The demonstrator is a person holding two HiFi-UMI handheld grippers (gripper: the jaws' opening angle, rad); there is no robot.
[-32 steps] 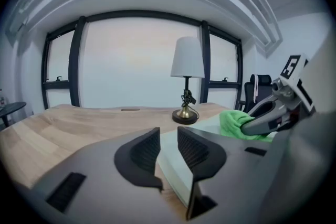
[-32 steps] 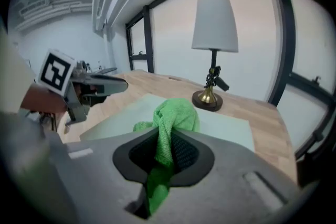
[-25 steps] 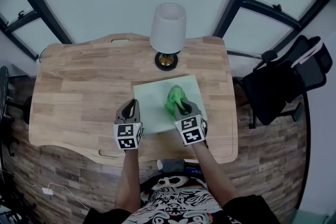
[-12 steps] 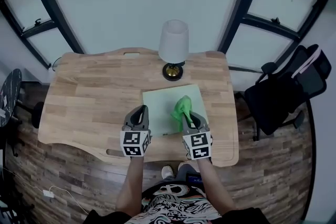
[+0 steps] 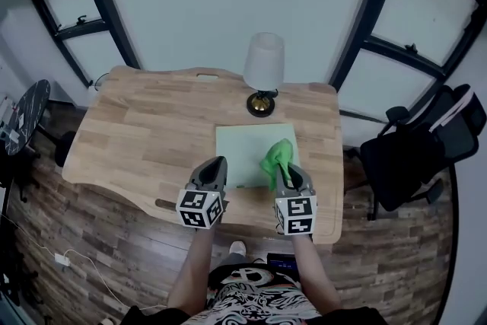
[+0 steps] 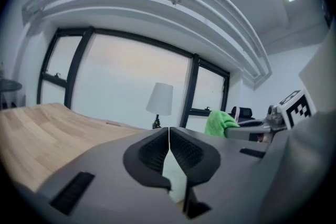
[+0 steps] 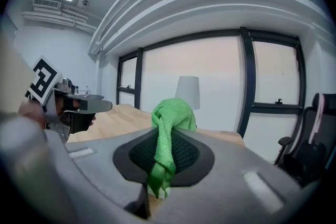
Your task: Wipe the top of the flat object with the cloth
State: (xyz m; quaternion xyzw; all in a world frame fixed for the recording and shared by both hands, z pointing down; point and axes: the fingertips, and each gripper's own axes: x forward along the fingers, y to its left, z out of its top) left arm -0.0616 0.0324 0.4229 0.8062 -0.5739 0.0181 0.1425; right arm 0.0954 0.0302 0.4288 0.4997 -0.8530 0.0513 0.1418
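A flat pale green mat (image 5: 243,148) lies on the wooden table (image 5: 152,133), in front of the lamp. My right gripper (image 5: 283,173) is shut on a bright green cloth (image 5: 275,157), which bunches up above the mat's right part. In the right gripper view the cloth (image 7: 169,134) sticks out between the jaws and hangs down. My left gripper (image 5: 214,167) is shut with nothing in it and hovers at the mat's near left corner. In the left gripper view its jaws (image 6: 168,152) meet edge to edge.
A table lamp (image 5: 263,72) with a white shade and brass base stands just behind the mat. A black office chair (image 5: 422,141) is to the right of the table. Big windows run behind the table. Wood-pattern floor lies below.
The left gripper's jaws have closed fully. Both grippers with the cloth have drawn back toward the table's near edge, and the head view has shifted so the table sits lower and more to the left.
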